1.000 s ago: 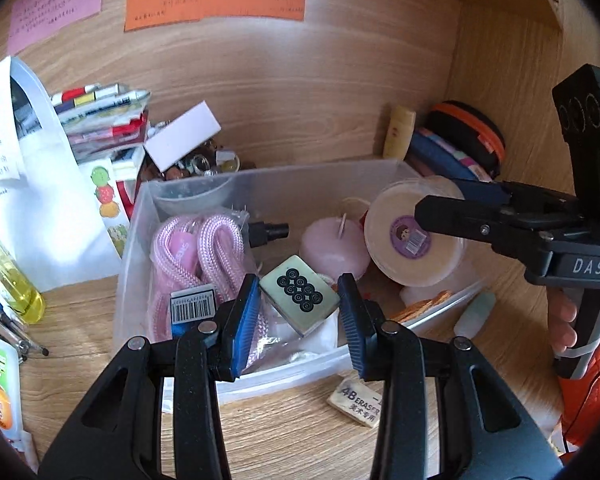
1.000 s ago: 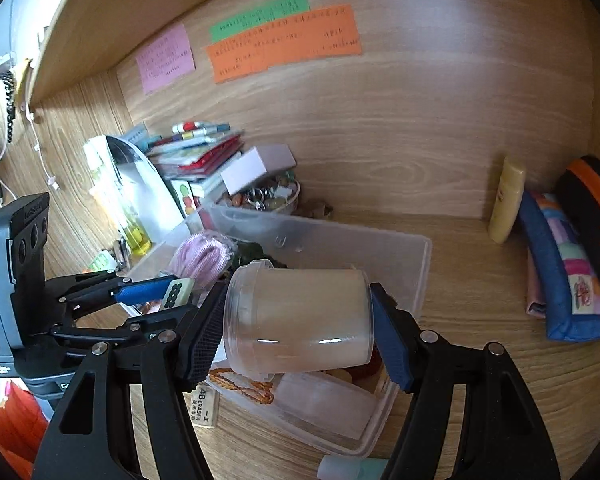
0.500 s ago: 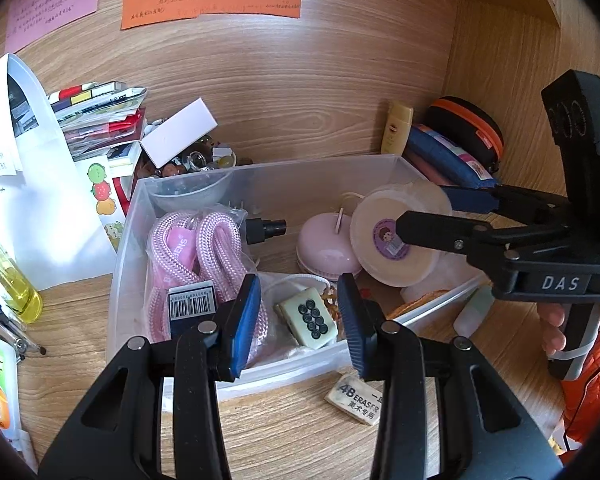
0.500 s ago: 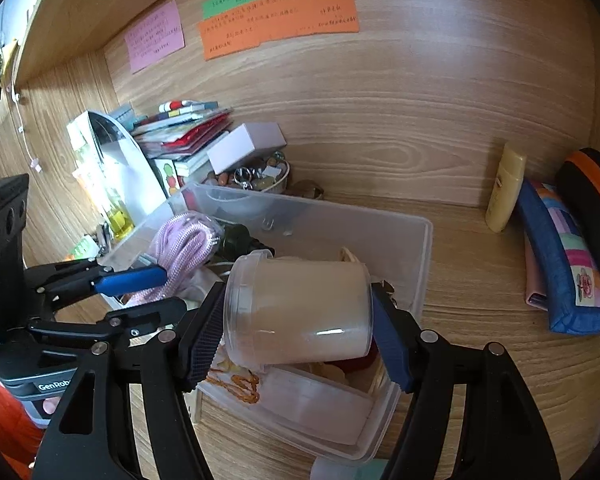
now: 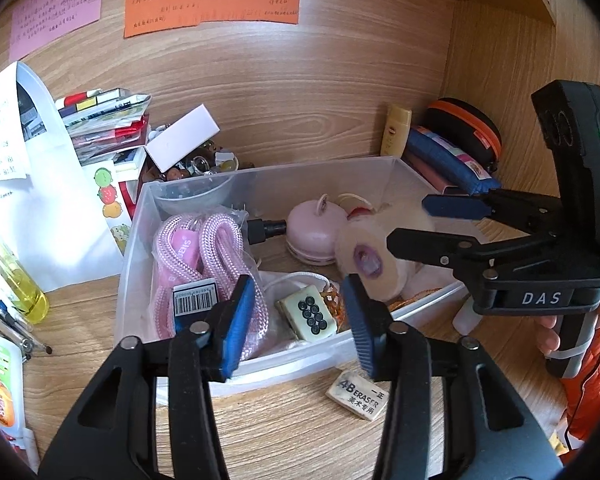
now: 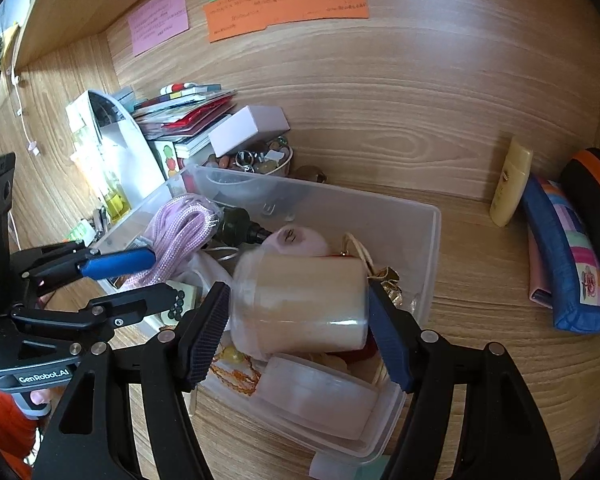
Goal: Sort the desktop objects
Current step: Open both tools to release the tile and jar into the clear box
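Observation:
A clear plastic bin (image 5: 268, 178) (image 6: 424, 240) sits on the wooden desk. In it lie a pink rope (image 5: 204, 248), a pink candle (image 5: 312, 232) and a mahjong tile (image 5: 306, 312). My left gripper (image 5: 300, 320) is open and empty above the bin's front edge, over the tile. My right gripper (image 6: 300, 316) holds a translucent round jar (image 6: 300, 308) (image 5: 374, 252), blurred with motion, over the bin's right half; its jaws look slightly parted around it. A white eraser (image 5: 358, 394) lies on the desk in front of the bin.
Books and a white box (image 5: 182, 138) stack behind the bin at left. A yellow tube (image 6: 510, 182), blue pencil case (image 6: 568, 256) and black-orange case (image 6: 596, 184) stand at right. A yellow bottle (image 5: 18, 280) and pens lie at left. Wooden walls close the back and right.
The mahjong tile has dropped from my left gripper into the bin, and that gripper has opened wider. The right gripper has lowered the jar into the bin.

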Available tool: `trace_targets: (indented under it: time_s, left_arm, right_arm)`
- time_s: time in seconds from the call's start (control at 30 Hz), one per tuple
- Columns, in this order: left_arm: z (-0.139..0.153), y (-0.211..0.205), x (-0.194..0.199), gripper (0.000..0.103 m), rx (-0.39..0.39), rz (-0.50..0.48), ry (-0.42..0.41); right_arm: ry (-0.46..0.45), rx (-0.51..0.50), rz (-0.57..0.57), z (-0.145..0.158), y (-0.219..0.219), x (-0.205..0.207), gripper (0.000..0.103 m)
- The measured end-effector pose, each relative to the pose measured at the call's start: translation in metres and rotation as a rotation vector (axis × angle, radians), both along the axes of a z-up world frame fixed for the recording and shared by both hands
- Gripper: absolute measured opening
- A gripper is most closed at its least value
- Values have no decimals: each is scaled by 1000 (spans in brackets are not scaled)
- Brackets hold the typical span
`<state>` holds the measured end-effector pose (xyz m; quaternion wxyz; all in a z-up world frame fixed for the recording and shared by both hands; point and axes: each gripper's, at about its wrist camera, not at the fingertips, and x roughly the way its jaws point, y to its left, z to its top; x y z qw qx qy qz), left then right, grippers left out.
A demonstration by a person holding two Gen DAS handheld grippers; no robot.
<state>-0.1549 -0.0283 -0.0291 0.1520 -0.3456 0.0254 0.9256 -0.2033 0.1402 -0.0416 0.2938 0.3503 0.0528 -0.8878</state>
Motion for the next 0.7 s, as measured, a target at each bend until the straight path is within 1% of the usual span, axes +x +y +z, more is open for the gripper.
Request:
trace_targets:
  time_s: [0.07, 0.13, 0.23, 0.37, 0.4, 0.47, 0.53, 0.57, 0.6, 0.63, 0.7]
  left_arm:
    - [0, 0, 0, 47, -3, 1, 4]
    - [0, 0, 1, 48, -5, 5, 5]
    - [1, -2, 2, 50, -2, 15, 10]
    - [5, -5, 5, 51, -1, 25, 32]
    - [7, -7, 6, 52, 6, 25, 39]
    - [10, -9, 9, 61, 16, 32, 54]
    - [13, -10, 13, 64, 11, 47, 73]
    - [14, -10, 14, 65, 7, 50, 77]
    - [15, -10, 16, 65, 5, 54, 80]
    - [15, -9, 17, 66, 3, 58, 81]
    - [16, -8, 21, 69, -10, 66, 87]
  right_arm:
    - [44, 13, -3, 3, -1, 5, 65]
    - [67, 13, 5, 6, -1, 9, 66]
    - [82, 15, 7, 7, -2, 11, 72]
    - [100, 23, 10, 9, -2, 14, 74]
    - [102, 23, 10, 9, -1, 15, 76]
    - [106, 23, 3, 11, 0, 17, 77]
    - [106, 21, 0, 14, 4, 20, 78]
    - [108, 19, -5, 16, 6, 22, 81]
    - [111, 16, -13, 17, 9, 24, 86]
    - [117, 13, -24, 18, 12, 27, 88]
    - [127, 4, -34, 20, 18, 33, 89]
